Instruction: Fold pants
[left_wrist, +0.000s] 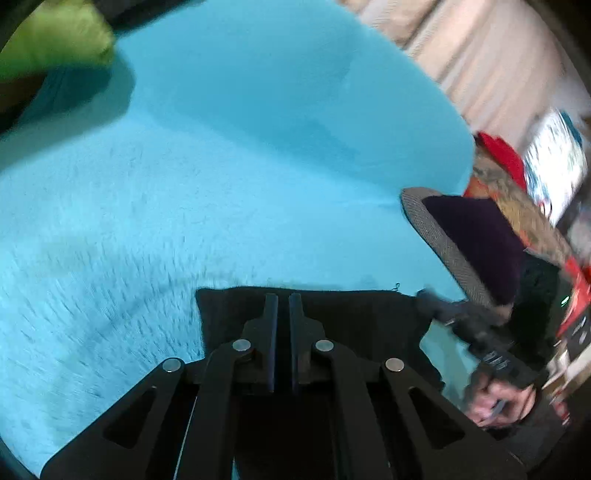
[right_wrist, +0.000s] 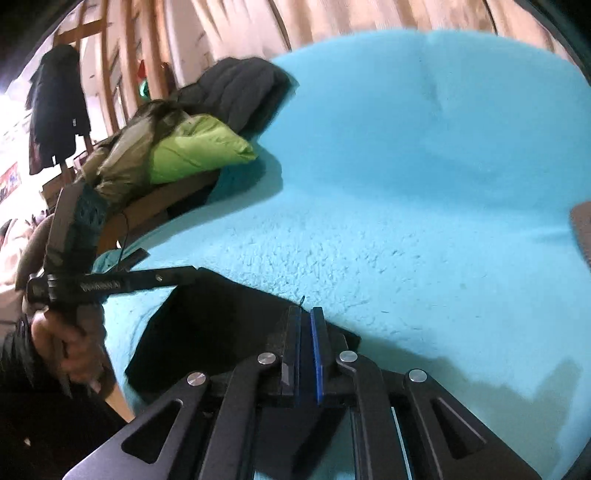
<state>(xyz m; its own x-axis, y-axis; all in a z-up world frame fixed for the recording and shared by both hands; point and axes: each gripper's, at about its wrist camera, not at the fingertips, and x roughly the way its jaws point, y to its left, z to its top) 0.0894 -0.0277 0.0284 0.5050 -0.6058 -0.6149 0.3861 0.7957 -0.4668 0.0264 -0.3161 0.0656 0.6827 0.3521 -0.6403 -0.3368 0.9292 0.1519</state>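
I have both tools pinched on the black pants (left_wrist: 332, 317), which lie low on the fuzzy turquoise blanket (left_wrist: 221, 166) at about 6 o'clock in each wrist view: my left gripper (left_wrist: 283, 306) holds the far edge near one corner, my right gripper (right_wrist: 306, 317) the other corner. The cloth looks soft, light and limp, so I judge it will sag between grips; hem corners and the waistband seem the best holds.
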